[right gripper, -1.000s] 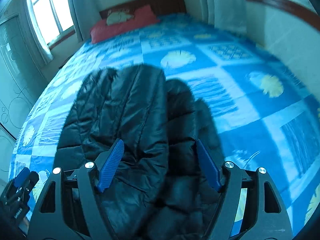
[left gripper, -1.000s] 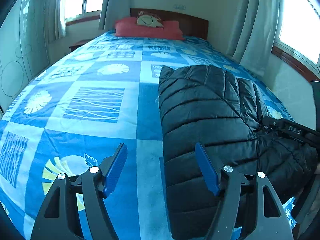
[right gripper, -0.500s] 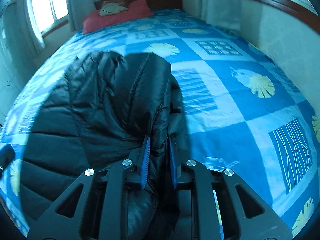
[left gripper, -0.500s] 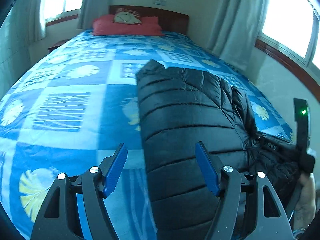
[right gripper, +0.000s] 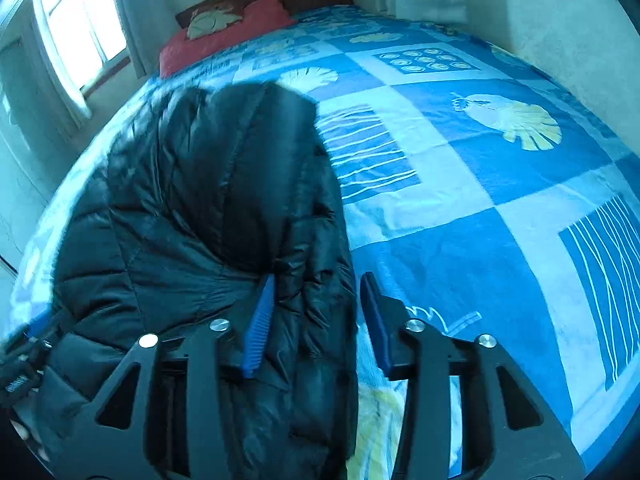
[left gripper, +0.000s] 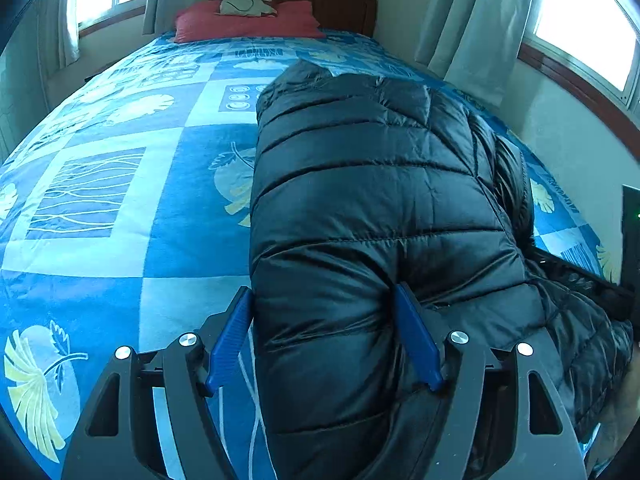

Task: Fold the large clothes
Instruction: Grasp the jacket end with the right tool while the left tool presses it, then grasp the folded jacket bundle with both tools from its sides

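A black puffer jacket (left gripper: 372, 208) lies lengthwise on the blue patterned bedspread (left gripper: 120, 208), folded into a long narrow bundle. My left gripper (left gripper: 324, 336) is open wide and straddles the bundle's near left corner. Its left finger sits at the jacket's edge and its right finger (left gripper: 416, 340) dents the top. In the right wrist view the jacket (right gripper: 208, 184) fills the left half. My right gripper (right gripper: 316, 324) is at its near right edge, jaws opening. A fold of the fabric stands between them. The right pad (right gripper: 374, 320) is just off the cloth.
A red pillow (left gripper: 240, 20) with a pale cushion rests against the wooden headboard (left gripper: 340, 4). Curtained windows flank the bed, and a wall (right gripper: 560, 32) runs close along its right side. The other gripper shows at each view's edge (left gripper: 580, 284), (right gripper: 24, 356).
The left gripper has moved right and down, from over bare bedspread onto the jacket's near left corner. The right gripper closed on the jacket's right fold, then spread apart again, and has sunk lower.
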`<state>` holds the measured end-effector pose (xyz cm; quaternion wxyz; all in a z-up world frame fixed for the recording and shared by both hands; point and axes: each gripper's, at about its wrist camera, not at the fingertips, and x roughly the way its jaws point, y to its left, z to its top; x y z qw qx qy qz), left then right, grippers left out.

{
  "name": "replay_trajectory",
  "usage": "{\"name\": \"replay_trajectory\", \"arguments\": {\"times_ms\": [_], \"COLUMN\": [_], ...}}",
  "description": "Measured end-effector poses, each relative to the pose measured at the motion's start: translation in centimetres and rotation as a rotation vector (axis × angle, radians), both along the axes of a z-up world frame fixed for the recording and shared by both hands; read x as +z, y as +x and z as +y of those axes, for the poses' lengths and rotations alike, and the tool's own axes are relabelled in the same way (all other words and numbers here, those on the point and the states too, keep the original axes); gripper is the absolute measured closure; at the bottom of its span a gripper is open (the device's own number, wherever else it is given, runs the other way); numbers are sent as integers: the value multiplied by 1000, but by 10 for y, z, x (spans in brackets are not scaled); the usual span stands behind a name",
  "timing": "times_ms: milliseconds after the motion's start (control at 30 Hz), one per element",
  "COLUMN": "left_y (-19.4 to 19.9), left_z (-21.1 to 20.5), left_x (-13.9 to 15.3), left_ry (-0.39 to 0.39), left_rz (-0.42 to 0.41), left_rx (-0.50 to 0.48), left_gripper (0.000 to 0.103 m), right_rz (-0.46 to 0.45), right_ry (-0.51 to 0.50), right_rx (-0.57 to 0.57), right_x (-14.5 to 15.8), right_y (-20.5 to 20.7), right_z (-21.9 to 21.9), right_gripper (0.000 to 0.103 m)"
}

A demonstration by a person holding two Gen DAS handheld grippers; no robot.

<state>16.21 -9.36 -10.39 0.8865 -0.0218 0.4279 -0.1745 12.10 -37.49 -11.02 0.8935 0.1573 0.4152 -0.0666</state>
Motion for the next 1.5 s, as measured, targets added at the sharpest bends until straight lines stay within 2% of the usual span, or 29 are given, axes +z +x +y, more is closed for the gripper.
{"name": "replay_trajectory", "arguments": {"times_ms": [167,267,367,467,567,633,700,767,833,1033,1133,1200,1367,1500], "left_y": [-17,-29,-38,-44,-41,-32,-23,-22,-23,-26,-31,-30,3,29], "left_z": [4,10,19,24,20,15,11,0,-4,15,21,21,10,-8], "left_x": [14,22,27,27,19,7,-8,-14,-14,1,21,33,47,38], "left_ry": [2,-8,-24,-45,-37,-70,-115,-53,-27,-83,-98,-109,-115,-96], "left_rz": [-45,-64,-78,-73,-54,3,67,33,17,45,-10,-40,-80,-73], "left_rx": [9,15,31,36,27,11,9,8,11,8,20,19,30,23], "left_gripper": [32,32,32,32,32,33,33,32,32,33,33,33,33,33], "right_rz": [-67,-130,-159,-126,-50,-27,-46,-51,-49,-10,4,-45,-120,-102], "right_ry": [-91,-133,-136,-149,-215,-240,-208,-176,-183,-183,-173,-152,-172,-224], "right_rx": [-18,13,74,139,127,126,107,91,85,72,64,56,57,62], "right_x": [42,68,78,69,38,8,-11,-15,-13,11,34,56,81,64], "right_y": [-29,-48,-61,-62,-53,-47,-46,-44,-44,-51,-55,-51,-12,30], "right_z": [19,42,66,87,92,88,78,73,75,85,88,90,91,82], "right_gripper": [60,62,63,63,63,63,63,62,62,61,60,60,59,59]}}
